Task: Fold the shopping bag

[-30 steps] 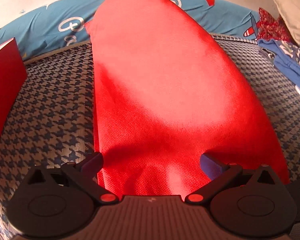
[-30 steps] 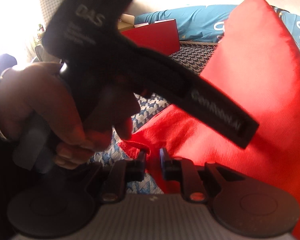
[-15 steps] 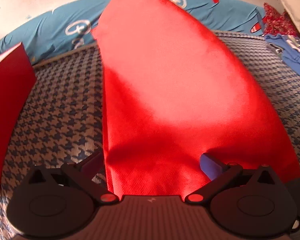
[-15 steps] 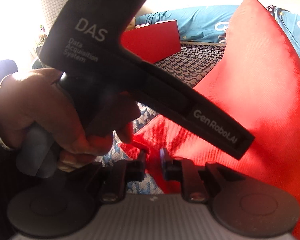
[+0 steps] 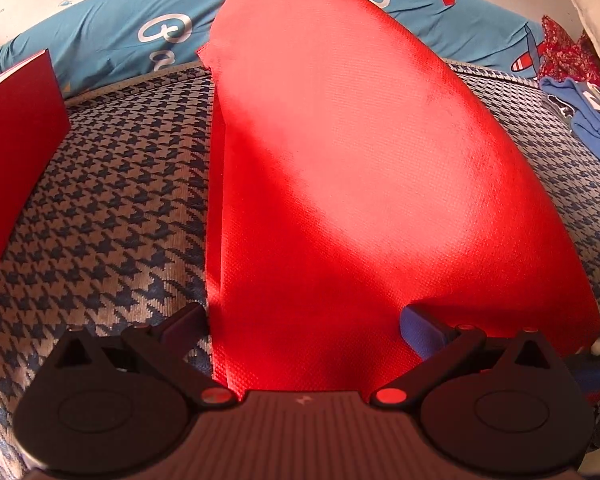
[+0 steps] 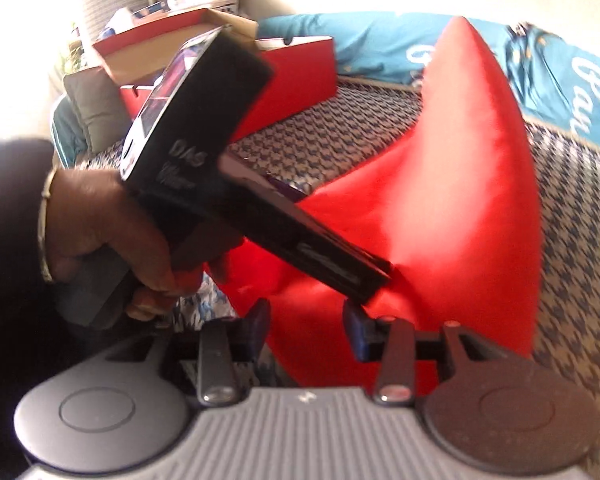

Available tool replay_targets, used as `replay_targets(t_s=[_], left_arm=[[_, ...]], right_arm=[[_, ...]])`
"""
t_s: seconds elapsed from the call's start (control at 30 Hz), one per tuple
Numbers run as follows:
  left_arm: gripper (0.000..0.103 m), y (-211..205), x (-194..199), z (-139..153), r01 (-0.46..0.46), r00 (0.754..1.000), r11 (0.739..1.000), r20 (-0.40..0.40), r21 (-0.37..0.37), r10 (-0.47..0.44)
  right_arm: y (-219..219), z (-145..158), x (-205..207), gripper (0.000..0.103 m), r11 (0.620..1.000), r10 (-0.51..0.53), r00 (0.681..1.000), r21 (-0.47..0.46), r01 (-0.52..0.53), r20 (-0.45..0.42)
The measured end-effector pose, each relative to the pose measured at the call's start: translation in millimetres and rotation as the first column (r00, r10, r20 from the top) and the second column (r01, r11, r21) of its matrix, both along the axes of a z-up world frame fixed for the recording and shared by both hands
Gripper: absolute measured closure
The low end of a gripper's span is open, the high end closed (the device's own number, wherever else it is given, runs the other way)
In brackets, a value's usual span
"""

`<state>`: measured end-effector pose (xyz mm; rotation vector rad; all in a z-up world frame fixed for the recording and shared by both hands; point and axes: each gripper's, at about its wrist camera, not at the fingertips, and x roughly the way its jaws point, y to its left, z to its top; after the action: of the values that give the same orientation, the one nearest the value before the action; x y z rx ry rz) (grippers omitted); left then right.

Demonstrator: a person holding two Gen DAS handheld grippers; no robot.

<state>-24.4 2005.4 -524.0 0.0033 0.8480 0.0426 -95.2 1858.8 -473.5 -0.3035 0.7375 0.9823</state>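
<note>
A red shopping bag (image 5: 360,160) lies folded into a long strip on the houndstooth bed cover (image 5: 112,220), its far end reaching the blue pillow. My left gripper (image 5: 300,324) stands wide open over the bag's near end, with the cloth under and between its fingers. In the right wrist view a hand (image 6: 112,232) holds that left gripper (image 6: 364,300), and its tip sits on the bag (image 6: 460,200). My right gripper (image 6: 306,326) is at the bag's near edge. Its jaws are opening, red cloth shows in the gap, and the pads do not press on it.
A red box (image 5: 16,152) stands at the left edge of the bed, seen again as the red box (image 6: 296,76) with cardboard boxes (image 6: 172,44) behind it. A blue printed pillow (image 5: 120,40) runs along the back. Blue and red clothes (image 5: 580,112) lie at the right.
My right gripper's jaws have parted and let go of the bag's edge that they pinched, and it has drawn back a little. The left gripper stays where it was, open.
</note>
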Motion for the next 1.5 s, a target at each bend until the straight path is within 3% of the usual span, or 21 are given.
replay_targets(t_s=[0.27,0.43,0.5,0.57,0.63,0.73,0.97,1.13,1.2,1.3,1.37,1.4,1.47,1.5], left_arm=[[0.000,1.3,-3.2,-0.7,-0.009,1.000,1.000,0.006,0.008,0.009],[0.000,3.7,-3.6,-0.6,-0.009,1.000,1.000,0.012,0.007,0.009],[0.000,5.6,-3.7,-0.7,-0.015,1.000,1.000,0.013,-0.001,0.015],[0.000,6.0,-4.7,-1.2,-0.015,1.000,1.000,0.018,0.003,0.015],[0.000,6.9,-5.1,-1.6,-0.015,1.000,1.000,0.019,0.002,0.015],[0.000,7.4,-5.4,-1.9,-0.016,1.000,1.000,0.020,0.000,0.016],[0.000,7.8,-6.3,-2.3,-0.017,1.000,1.000,0.024,0.000,0.017],[0.000,7.9,-6.3,-2.0,-0.019,1.000,1.000,0.025,0.001,0.019],[0.000,7.9,-6.4,-2.0,-0.020,0.999,1.000,0.025,0.002,0.020],[0.000,8.3,-6.6,-2.0,-0.021,0.999,1.000,0.026,0.003,0.021],[0.000,12.3,-9.2,-1.3,-0.017,1.000,1.000,0.023,0.004,0.017],[0.000,12.0,-8.7,-1.2,-0.020,1.000,1.000,0.023,0.004,0.020],[0.000,9.9,-7.0,-1.0,-0.027,0.999,1.000,0.021,0.011,0.027],[0.000,8.3,-5.8,-0.9,-0.031,0.999,0.999,0.019,0.016,0.030]], right_arm=[[-29.6,32.1,53.2,0.055,0.997,-0.048,0.999,0.064,0.047,0.020],[-28.0,39.2,105.9,0.049,0.992,-0.118,0.991,0.047,0.115,0.061],[-28.6,36.2,123.7,0.040,0.993,-0.109,0.994,0.053,0.108,0.007],[-30.3,31.2,138.4,0.017,0.992,-0.095,0.994,0.077,0.099,-0.052],[-37.2,23.5,147.0,0.010,0.985,-0.089,0.989,0.138,0.105,-0.117],[-47.3,9.4,160.5,0.009,0.968,-0.089,0.962,0.206,0.145,-0.257],[-48.0,-7.7,166.4,0.006,0.974,-0.065,0.919,0.174,0.143,-0.389],[-39.0,-24.8,164.2,0.007,0.983,-0.084,0.901,0.114,0.146,-0.425],[-35.6,-27.6,162.3,0.011,0.981,-0.085,0.909,0.125,0.148,-0.409],[-34.1,-29.8,162.6,0.036,0.978,-0.112,0.919,0.124,0.170,-0.377],[-35.8,-30.4,164.1,0.059,0.976,-0.121,0.920,0.122,0.178,-0.373],[-36.8,-30.8,164.5,0.062,0.976,-0.126,0.920,0.120,0.183,-0.372],[-38.3,-30.9,163.3,0.082,0.974,-0.129,0.921,0.127,0.187,-0.368],[-38.3,-30.2,161.6,0.085,0.974,-0.123,0.925,0.137,0.183,-0.360]])
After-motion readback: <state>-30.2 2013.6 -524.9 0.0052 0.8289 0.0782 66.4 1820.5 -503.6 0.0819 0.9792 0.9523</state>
